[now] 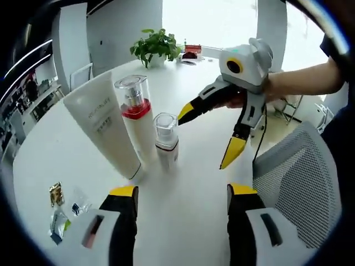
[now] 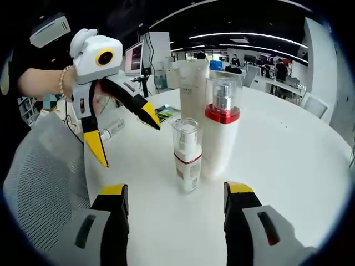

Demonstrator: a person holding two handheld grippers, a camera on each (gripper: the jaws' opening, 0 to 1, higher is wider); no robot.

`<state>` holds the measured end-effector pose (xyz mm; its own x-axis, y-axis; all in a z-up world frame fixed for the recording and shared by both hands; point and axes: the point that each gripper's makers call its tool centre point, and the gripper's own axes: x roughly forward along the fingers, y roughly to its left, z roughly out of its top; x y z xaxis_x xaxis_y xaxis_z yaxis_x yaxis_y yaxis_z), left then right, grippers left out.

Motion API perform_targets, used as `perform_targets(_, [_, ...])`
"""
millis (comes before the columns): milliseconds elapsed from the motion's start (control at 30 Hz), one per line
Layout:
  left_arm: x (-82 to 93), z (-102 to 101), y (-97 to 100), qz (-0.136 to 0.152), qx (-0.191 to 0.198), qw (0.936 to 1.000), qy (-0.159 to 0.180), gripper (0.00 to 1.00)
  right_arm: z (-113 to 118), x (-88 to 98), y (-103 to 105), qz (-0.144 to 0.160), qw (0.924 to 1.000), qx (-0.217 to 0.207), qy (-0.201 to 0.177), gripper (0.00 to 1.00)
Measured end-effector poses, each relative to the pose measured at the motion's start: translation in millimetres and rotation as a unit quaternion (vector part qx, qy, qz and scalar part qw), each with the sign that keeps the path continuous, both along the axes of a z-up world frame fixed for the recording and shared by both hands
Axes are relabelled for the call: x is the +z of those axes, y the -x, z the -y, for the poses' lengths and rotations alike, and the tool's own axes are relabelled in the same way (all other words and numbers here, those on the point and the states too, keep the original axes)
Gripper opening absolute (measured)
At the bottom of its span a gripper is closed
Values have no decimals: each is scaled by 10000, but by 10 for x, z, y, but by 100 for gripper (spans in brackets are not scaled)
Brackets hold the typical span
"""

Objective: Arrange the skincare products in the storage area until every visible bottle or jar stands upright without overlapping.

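Left hand-held gripper [image 1: 180, 199] low over white round counter [image 1: 188, 221], jaws spread, grasping nothing

Right hand-held gripper [image 2: 176, 199] likewise spread and empty, facing the group from the opposite side

Nearest: small pump bottle [image 2: 187, 155], clear cap, red band, upright, just beside tall pump bottle [image 2: 221, 133] with red collar; probably light, top-heavy, glossy, so likely slippery. Best taken low on the opaque body, not the clear cap, which may pull off

Behind: white squeeze tube [image 1: 102, 130], upright on its cap, leaning a little toward tall bottle; soft wall, gentle pinch near cap end

Far: potted plant [image 1: 155, 47]; sachets [image 1: 58, 213] near counter edge
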<state>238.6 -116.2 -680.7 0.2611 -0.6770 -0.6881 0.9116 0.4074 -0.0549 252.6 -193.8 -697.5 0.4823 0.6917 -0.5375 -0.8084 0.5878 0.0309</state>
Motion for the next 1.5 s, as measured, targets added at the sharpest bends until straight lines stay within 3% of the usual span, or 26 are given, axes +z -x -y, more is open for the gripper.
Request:
perform_targets(400, [72,-351,194,-179,833,9962,171,81,9,213,162,169,9993,-287,-155,82])
perform_targets(567, [95,-543,224,-202,1249,9915,302,87,27,299,222,248,9989,-357,-177,86])
perform_targets(933, [57,-887,502,-322,1901,9808,281,99,37,402,315,270,9981,-527,-194,94])
perform_targets(1367, [147,-1262,776,-340,2353,9706,374,99,13,528,424,344,9965,-711,-283,100])
perform_targets(1500, [138,-1384,835,-470,2449,9676,392,99,-12,533,497,263,9950,-899,-335,100])
